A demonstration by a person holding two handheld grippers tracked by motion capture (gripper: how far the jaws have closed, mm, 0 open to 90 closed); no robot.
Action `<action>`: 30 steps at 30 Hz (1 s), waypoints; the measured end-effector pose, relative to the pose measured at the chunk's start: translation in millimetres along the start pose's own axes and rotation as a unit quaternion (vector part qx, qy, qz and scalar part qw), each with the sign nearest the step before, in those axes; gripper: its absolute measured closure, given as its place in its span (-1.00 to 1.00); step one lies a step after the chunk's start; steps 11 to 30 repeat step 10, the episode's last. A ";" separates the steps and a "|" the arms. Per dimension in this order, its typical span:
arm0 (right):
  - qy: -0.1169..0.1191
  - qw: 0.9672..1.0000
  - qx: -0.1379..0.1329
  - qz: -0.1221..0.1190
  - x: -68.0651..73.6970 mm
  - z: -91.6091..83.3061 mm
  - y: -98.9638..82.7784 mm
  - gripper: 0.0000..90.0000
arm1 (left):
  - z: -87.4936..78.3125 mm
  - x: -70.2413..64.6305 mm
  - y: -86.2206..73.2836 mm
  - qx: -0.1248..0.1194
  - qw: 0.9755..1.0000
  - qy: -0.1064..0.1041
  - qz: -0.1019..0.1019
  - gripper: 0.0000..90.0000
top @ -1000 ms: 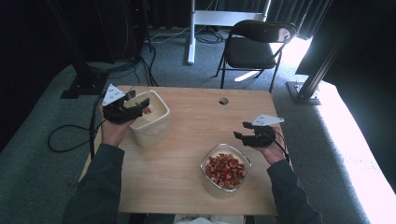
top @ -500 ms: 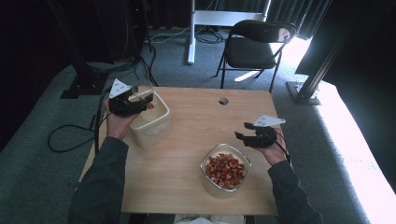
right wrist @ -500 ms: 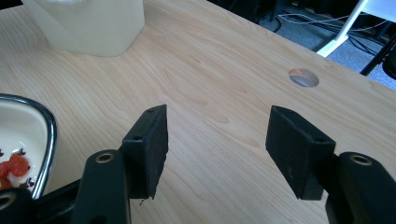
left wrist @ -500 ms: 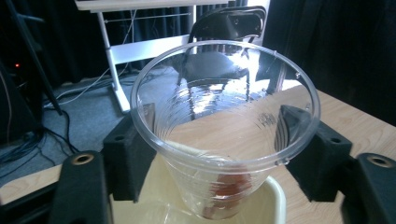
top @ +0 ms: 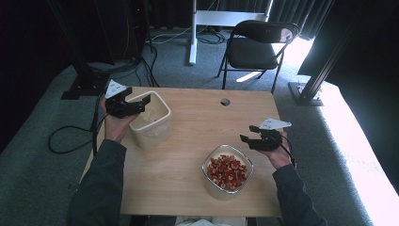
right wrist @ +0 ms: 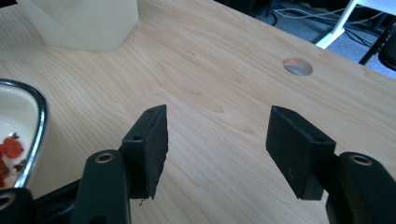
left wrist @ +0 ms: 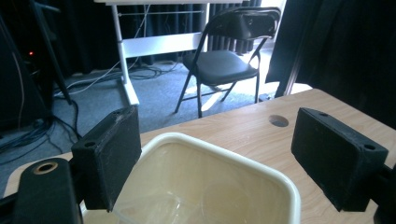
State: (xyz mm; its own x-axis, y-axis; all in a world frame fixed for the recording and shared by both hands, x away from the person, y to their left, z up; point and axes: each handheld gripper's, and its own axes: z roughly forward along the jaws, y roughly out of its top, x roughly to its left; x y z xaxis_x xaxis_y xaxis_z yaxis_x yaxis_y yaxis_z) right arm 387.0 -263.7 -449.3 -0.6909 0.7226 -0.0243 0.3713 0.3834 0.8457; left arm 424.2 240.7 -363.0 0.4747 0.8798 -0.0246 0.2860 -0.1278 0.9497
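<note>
Between my two claws the bench (top: 197,127) lies bare, so either could cross there. The cream tub (top: 153,123) blocks my left claw (top: 136,104), whose jaws straddle its near rim. The glass bowl (top: 227,170) sits just beside my right claw (top: 250,133).

— What does the container (top: 150,120) look like?
— It is cream plastic, square with round corners, open on top, upright.
— Where is it?
— On the surface, at ten o'clock from the glass bowl (top: 227,171).
</note>
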 end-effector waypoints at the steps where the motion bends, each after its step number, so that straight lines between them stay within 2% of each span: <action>1: -0.002 1.000 0.003 0.004 -0.4 0.1 -1.5 -0.15 | -1.4 0.6 -0.8 0.002 1.000 -0.003 0.001 -0.63; 7: -0.007 1.000 0.009 0.014 -3.1 1.1 -8.4 -0.15 | -13.1 1.3 -7.9 0.003 1.000 -0.016 0.001 -0.60; 10: -0.012 1.000 0.013 0.020 -3.9 2.3 -10.5 -0.17 | -24.7 -3.8 -13.7 0.002 1.000 -0.028 0.006 -0.58; 30: -0.012 1.000 0.013 0.020 -3.9 2.3 -10.5 -0.17 | -24.7 -3.8 -13.7 0.002 1.000 -0.028 0.006 -0.58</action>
